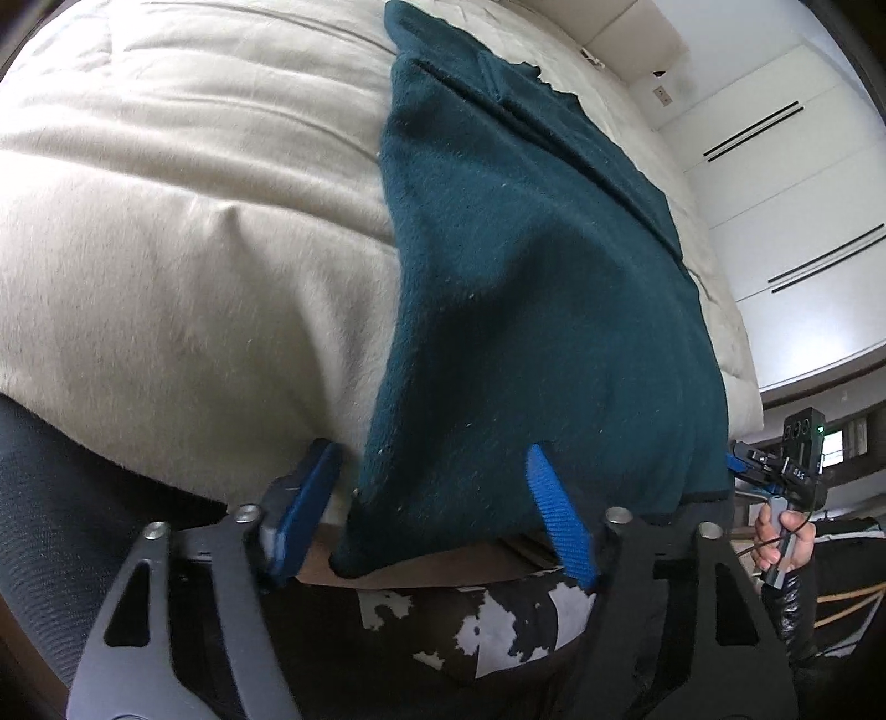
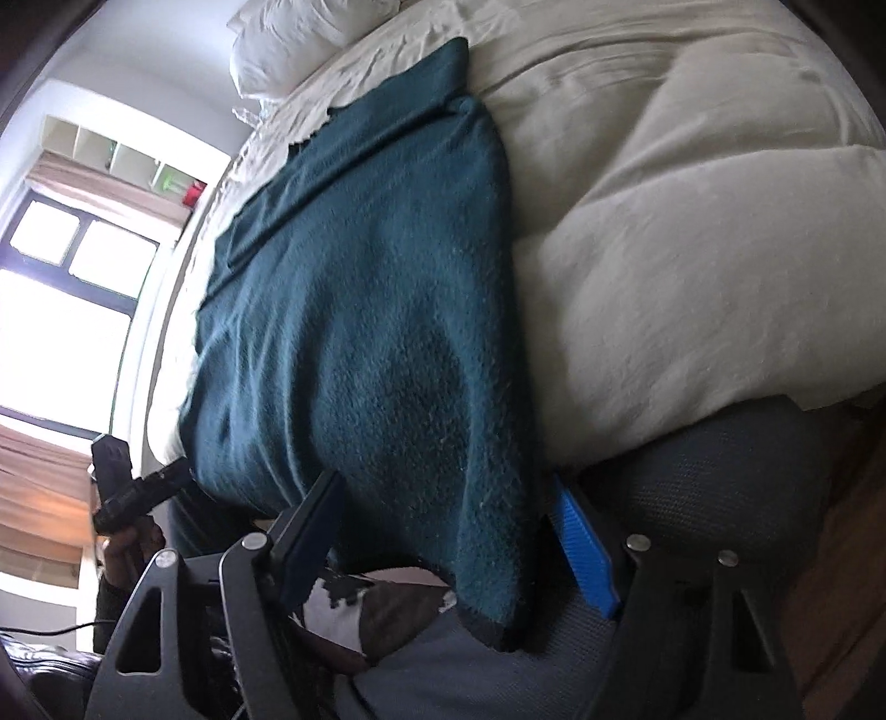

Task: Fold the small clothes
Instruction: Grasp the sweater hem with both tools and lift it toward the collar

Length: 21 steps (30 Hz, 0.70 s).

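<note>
Both of my grippers are spread wide. I see the left gripper with its blue fingers apart at the near edge of the green cloth. One finger sits in front of the cloth and the other is just beside it. I see the right gripper open the same way at the cloth's other near corner. The cloth lies flat on the bed and hangs a little over the near edge. Its blanket is soft and cream. White pillows sit at the far end. A bright window and shelves are on one side. White cupboard doors are on the other.
</note>
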Motion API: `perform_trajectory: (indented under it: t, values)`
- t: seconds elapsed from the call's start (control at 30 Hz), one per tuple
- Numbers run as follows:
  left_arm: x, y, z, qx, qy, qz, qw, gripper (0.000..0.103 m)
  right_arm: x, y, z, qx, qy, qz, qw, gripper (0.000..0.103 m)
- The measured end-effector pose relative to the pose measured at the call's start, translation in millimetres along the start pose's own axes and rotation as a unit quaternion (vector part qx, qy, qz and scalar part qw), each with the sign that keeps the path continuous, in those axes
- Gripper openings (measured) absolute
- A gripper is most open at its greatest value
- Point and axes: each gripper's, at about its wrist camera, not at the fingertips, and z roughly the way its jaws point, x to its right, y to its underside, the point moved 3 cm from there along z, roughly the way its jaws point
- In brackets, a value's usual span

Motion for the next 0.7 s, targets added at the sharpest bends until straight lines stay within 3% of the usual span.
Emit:
perform_trajectory:
  t: [0.13,0.43,0.53,0.7]
  values:
    - [-2.7,8.3,4.5,-0.012,-0.023,0.010,0.9996,0.037,-1.4,-2.7,5.9,-0.015,0.021,-0.004,1.000,0.071]
    - [7.0,5.0,21.5,-0.034,-0.045,0.030,0.9980,0.038,-6.0,-0.8,18.8,-0.066,0.062,-0.024,0.996,0.060]
    - [11.0,8.4,24.6,-0.043,-0.047,0.042,0.9971,0.036,-7.3,-0.5,23.8,-0.077,0.071,-0.030,0.994,0.051]
    - [19.2,16.2,31.9,-0.062,-0.056,0.071,0.9940,0.009,-4.8,2.2,26.0,-0.086,0.068,-0.028,0.994,0.030]
